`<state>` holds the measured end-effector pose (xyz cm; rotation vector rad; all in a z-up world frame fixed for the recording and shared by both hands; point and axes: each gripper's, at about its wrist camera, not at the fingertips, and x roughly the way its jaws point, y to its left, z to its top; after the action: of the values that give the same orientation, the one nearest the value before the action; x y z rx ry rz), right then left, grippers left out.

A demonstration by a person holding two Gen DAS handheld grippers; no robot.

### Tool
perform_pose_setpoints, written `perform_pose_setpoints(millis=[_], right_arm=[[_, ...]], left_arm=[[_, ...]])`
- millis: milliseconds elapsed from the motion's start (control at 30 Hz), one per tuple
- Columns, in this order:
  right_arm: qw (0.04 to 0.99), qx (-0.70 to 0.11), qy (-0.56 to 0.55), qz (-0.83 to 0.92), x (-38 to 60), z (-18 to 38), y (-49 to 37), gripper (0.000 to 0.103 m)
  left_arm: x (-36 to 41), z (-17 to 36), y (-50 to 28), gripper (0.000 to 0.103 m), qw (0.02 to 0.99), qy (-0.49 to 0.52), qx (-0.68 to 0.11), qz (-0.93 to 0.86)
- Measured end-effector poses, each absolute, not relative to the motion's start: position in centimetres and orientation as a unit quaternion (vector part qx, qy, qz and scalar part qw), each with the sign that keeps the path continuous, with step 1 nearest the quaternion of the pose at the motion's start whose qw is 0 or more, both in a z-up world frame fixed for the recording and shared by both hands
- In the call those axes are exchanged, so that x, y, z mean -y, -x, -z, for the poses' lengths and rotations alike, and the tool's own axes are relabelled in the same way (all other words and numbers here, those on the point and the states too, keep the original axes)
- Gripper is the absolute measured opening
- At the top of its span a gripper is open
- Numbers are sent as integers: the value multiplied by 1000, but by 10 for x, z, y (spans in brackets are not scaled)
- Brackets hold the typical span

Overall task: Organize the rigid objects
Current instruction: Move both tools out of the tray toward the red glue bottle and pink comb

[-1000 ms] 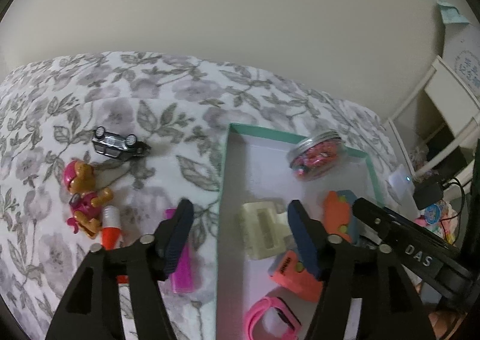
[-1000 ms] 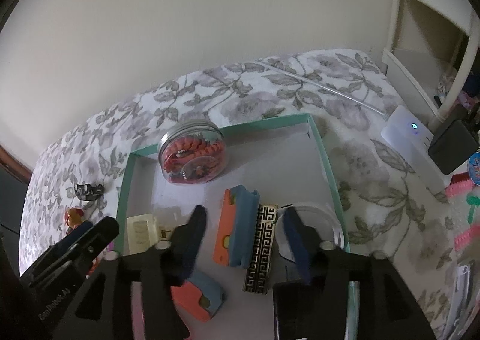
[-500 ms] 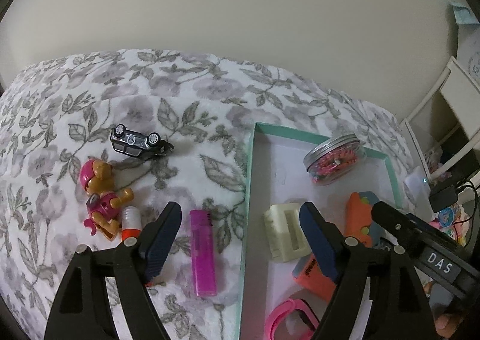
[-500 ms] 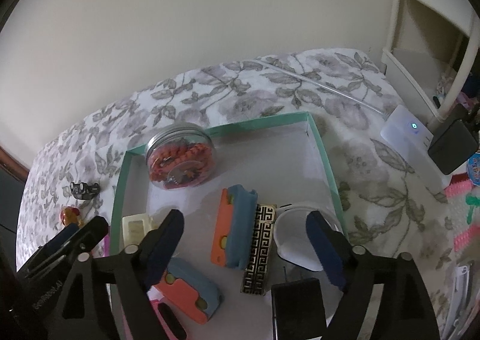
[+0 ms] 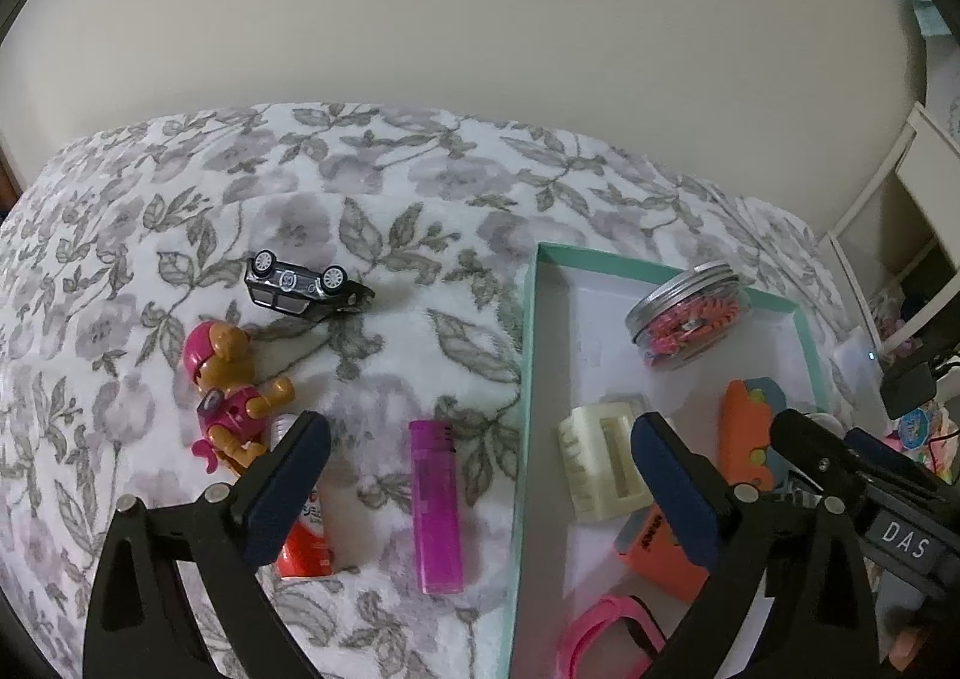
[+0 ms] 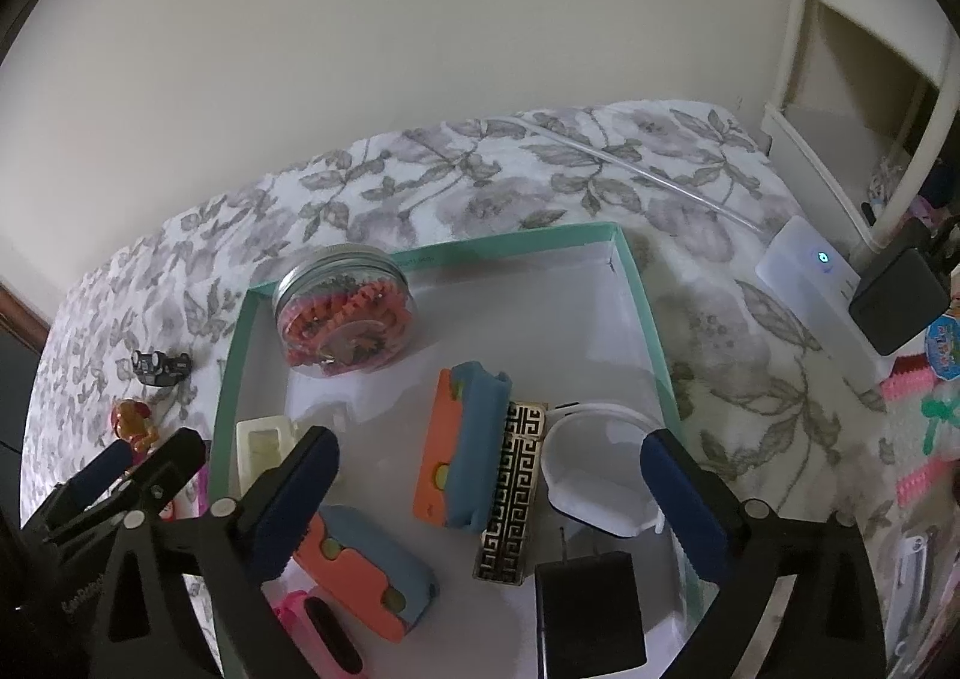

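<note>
Left gripper (image 5: pixel 480 454) jaws wide apart, empty, above magenta plastic lighter (image 5: pixel 436 505) on floral blanket (image 5: pixel 372 187). Right gripper (image 6: pixel 489 466) wide, empty, over teal-rimmed tray (image 6: pixel 645 307).

The left gripper (image 5: pixel 480 475), black-framed with dark blue pads, hangs with its jaws spread wide and nothing between them. It straddles the left wall of the teal-rimmed white cardboard tray (image 5: pixel 523 379): one finger outside the tray, the other over its inside. The right gripper (image 6: pixel 489 490), of the same build, is also spread wide and empty, poised above the tray's near half with both fingers over its inside. In the right wrist view the left gripper shows beyond the tray's left wall.
</note>
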<state>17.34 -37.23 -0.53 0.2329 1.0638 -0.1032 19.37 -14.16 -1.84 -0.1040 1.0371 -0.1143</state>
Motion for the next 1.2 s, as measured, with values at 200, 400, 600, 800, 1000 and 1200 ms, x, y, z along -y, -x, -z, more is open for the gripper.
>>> perform_pose_setpoints(millis=[200, 400, 600, 800, 1000, 1200], right_arm=[[854, -505, -109, 52, 374, 6, -174, 103], [855, -505, -107, 52, 373, 6, -174, 103], [855, -504, -108, 53, 372, 5, -174, 103], [857, -502, -106, 49, 367, 3, -174, 103], [859, -500, -103, 44, 358, 0, -177, 103], [860, -500, -94, 33, 343, -1, -181, 103]], left_arm=[[143, 21, -194, 101, 865, 44, -497, 56], [147, 22, -193, 101, 865, 36, -497, 61], [147, 23, -193, 101, 863, 34, -500, 63], [142, 19, -193, 101, 866, 36, -495, 60], [132, 17, -196, 101, 864, 44, -498, 60], [104, 13, -201, 101, 862, 70, -500, 51]])
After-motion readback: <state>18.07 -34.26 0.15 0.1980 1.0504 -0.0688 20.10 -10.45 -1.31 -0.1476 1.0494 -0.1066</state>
